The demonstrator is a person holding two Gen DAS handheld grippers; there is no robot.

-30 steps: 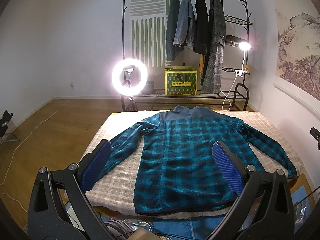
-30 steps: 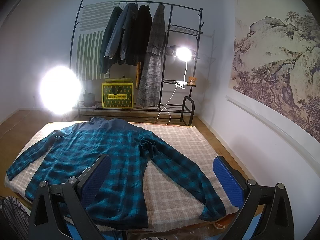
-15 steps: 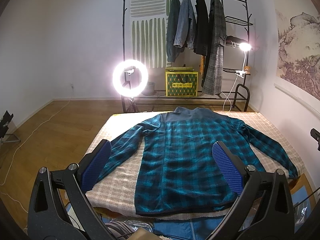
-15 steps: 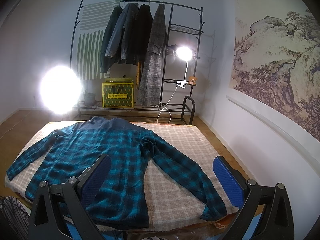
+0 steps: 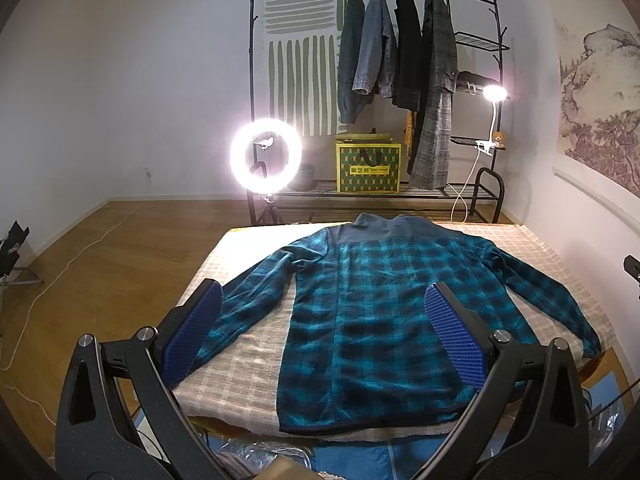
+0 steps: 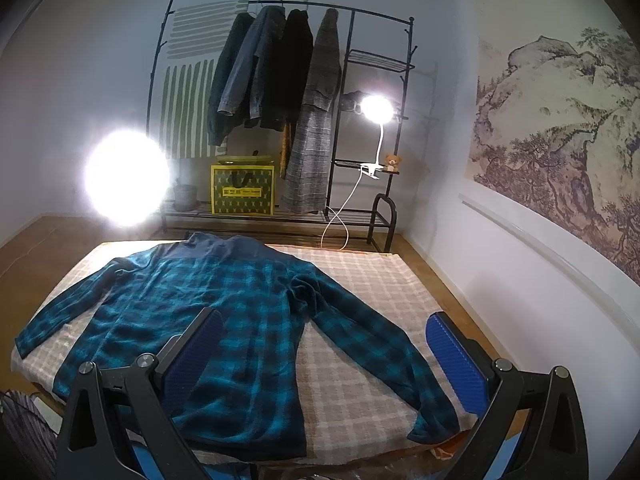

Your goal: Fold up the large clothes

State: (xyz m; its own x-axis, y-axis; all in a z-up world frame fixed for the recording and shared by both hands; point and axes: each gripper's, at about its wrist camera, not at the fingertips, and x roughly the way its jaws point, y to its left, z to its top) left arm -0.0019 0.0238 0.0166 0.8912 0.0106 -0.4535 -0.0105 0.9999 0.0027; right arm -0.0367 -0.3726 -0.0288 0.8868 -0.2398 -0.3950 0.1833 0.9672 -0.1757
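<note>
- Left wrist view: left gripper (image 5: 322, 320) spread wide, holding nothing, above the near hem of the plaid shirt (image 5: 384, 312), which lies flat ahead on the checked mat (image 5: 248, 344). Best start, in my judgement: pinch the sleeve cuff beside the left pad.
- Right wrist view: right gripper (image 6: 324, 346) equally wide, empty; soft fleecy shirt (image 6: 224, 320) ahead-left, long sleeve running between the pads.

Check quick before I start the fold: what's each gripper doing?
Left gripper: open, holding nothing, above the shirt.
Right gripper: open, holding nothing.
</note>
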